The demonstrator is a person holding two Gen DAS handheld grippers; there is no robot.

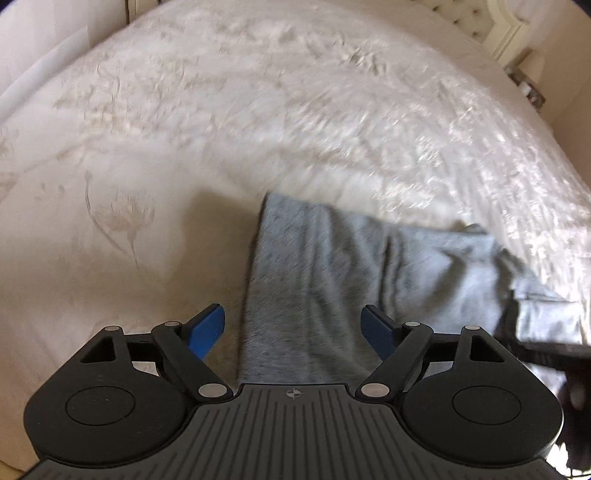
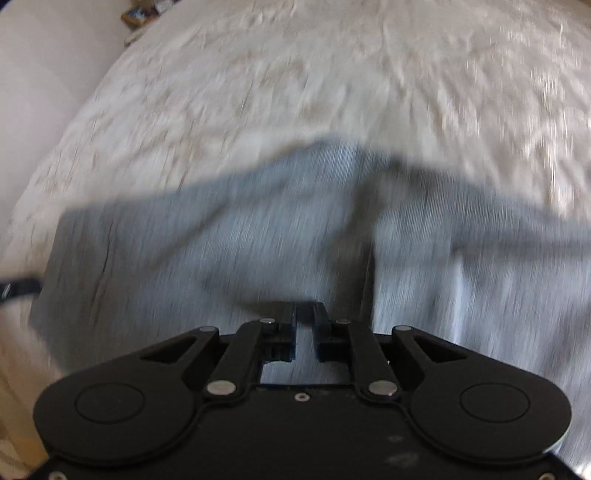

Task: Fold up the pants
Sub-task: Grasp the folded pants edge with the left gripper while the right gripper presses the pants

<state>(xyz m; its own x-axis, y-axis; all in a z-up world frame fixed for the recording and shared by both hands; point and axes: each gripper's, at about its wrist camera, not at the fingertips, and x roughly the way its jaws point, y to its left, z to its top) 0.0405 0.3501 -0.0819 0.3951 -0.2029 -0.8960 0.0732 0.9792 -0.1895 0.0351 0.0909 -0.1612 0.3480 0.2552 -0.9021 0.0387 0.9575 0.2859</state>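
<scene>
Grey pants (image 1: 332, 258) lie on a white patterned bedspread (image 1: 184, 110), folded into a thick band that runs off to the right. My left gripper (image 1: 291, 314) hangs open over the band's left edge. Its blue pads (image 1: 207, 328) stand wide apart and touch nothing. In the blurred right wrist view the pants (image 2: 184, 251) fill the lower half of the frame. My right gripper (image 2: 306, 308) hovers over them with only a narrow slit between its jaws. I see no cloth pinched there. A dark blurred shape (image 1: 546, 350) rests on the pants at the right edge.
The bedspread (image 2: 258, 74) stretches far beyond the pants. A tufted headboard (image 1: 480, 18) and a cluttered bedside surface (image 1: 528, 85) stand at the back right. Pale floor (image 2: 44, 74) runs along the bed's left side, with small items (image 2: 140, 14) lying on it.
</scene>
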